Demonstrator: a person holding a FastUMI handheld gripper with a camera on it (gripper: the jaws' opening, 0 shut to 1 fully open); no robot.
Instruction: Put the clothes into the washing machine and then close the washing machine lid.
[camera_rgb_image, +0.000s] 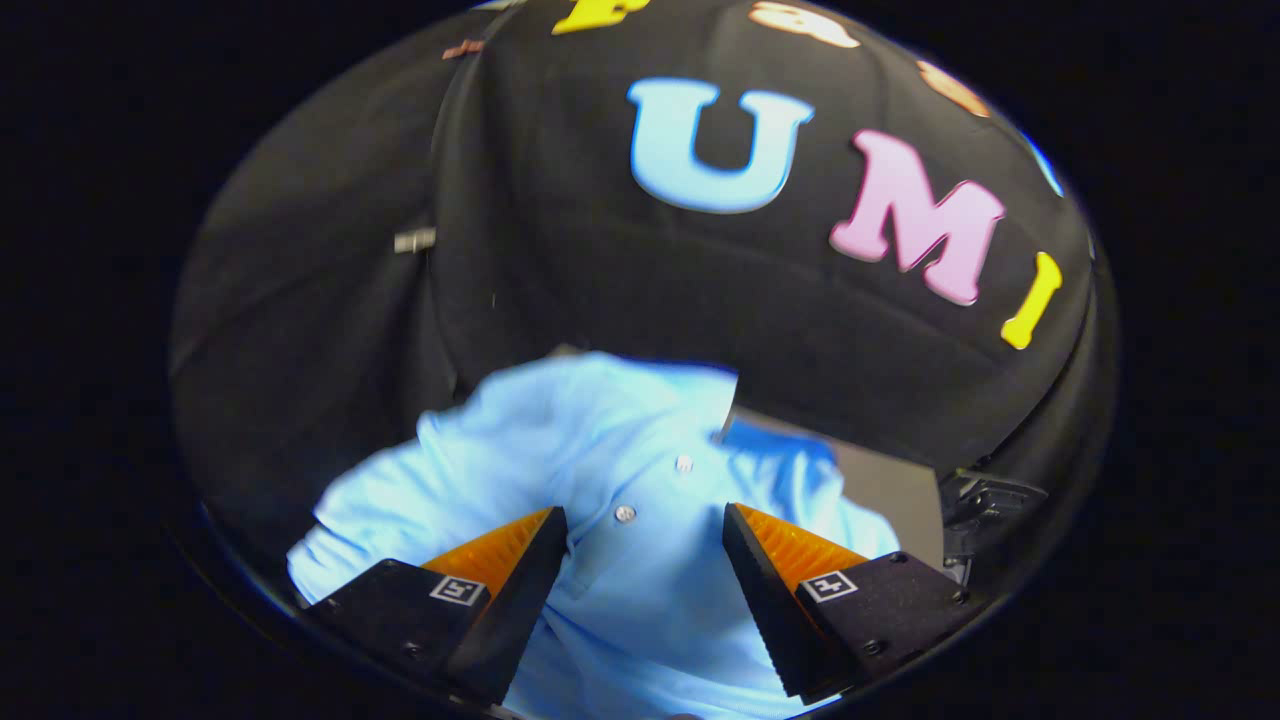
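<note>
A light blue polo shirt (600, 470) with a buttoned placket lies spread out just under and ahead of my fingers. Two small buttons show on the placket between the fingertips. My gripper (645, 520) is open, its two fingers standing wide apart over the shirt, one on each side of the placket. Neither finger presses on the cloth that I can tell. The shirt's collar lies just beyond the fingertips, and its sleeve spreads out to the left of the left finger.
A grey surface (890, 490) shows under the shirt's far right side. A dark piece of hardware (985, 500) sits at its right end. The black cloth wall (700, 280) rises close behind the shirt.
</note>
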